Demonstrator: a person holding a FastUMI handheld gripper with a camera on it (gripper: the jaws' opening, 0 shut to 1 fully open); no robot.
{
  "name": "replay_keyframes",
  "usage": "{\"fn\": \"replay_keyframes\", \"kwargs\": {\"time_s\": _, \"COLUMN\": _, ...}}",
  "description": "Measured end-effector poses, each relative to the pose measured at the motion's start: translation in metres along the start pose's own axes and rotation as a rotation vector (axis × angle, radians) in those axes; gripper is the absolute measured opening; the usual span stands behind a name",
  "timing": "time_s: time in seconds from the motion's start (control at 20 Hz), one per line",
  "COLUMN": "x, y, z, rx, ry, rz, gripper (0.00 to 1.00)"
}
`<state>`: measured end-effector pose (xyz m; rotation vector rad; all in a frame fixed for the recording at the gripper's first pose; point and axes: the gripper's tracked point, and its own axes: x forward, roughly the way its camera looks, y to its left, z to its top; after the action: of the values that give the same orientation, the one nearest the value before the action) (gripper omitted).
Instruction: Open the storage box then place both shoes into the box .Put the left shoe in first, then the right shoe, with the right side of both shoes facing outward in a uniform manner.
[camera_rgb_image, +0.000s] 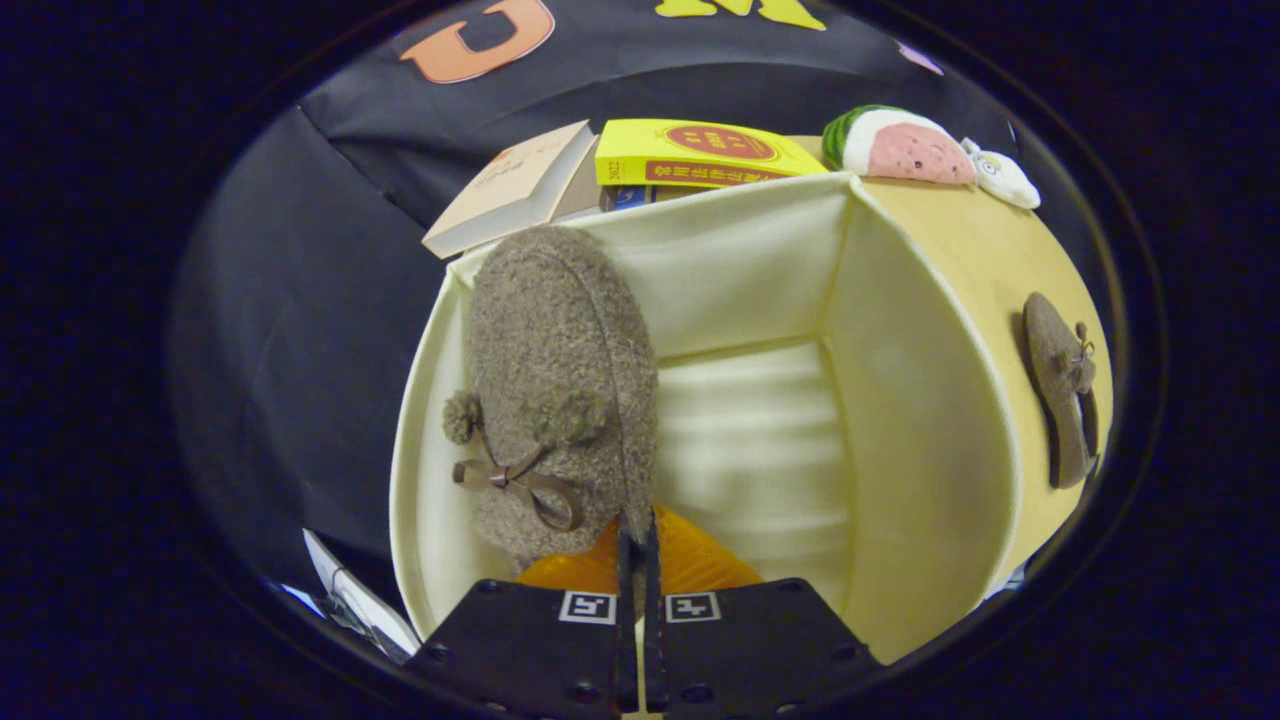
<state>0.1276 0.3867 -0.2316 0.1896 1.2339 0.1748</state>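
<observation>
A fuzzy brown shoe (560, 380) with a pom-pom and a ribbon bow hangs toe-away inside the open cream storage box (740, 260), close to the box's left wall. My gripper (638, 535) is shut on the shoe, its fingers pinching the rim at the heel. The box floor to the right of the shoe is bare. A second fuzzy brown shoe (1062, 400) lies on the yellow surface beyond the box's right wall, which looks like the opened lid (960, 300).
Behind the box stand a beige book (510, 190) and a yellow book (700, 152). A watermelon plush (897, 145) and a small white toy (1002, 175) rest at the far right corner. Papers (350, 600) lie by the box's near left corner.
</observation>
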Motion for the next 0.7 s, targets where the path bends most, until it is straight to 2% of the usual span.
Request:
{"fn": "replay_keyframes", "kwargs": {"time_s": 0.15, "x": 0.004, "y": 0.001, "z": -0.002, "rx": 0.001, "ry": 0.019, "rz": 0.025, "gripper": 0.08}}
{"fn": "replay_keyframes", "kwargs": {"time_s": 0.3, "x": 0.007, "y": -0.001, "z": -0.002, "rx": 0.016, "ry": 0.030, "rz": 0.043, "gripper": 0.09}}
{"fn": "replay_keyframes", "kwargs": {"time_s": 0.35, "x": 0.006, "y": 0.000, "z": -0.004, "rx": 0.017, "ry": 0.042, "rz": 0.052, "gripper": 0.18}}
{"fn": "replay_keyframes", "kwargs": {"time_s": 0.65, "x": -0.005, "y": 0.003, "z": -0.014, "rx": -0.026, "ry": 0.058, "rz": 0.111, "gripper": 0.18}}
{"fn": "replay_keyframes", "kwargs": {"time_s": 0.7, "x": -0.012, "y": 0.003, "z": -0.014, "rx": -0.044, "ry": 0.051, "rz": 0.116, "gripper": 0.25}}
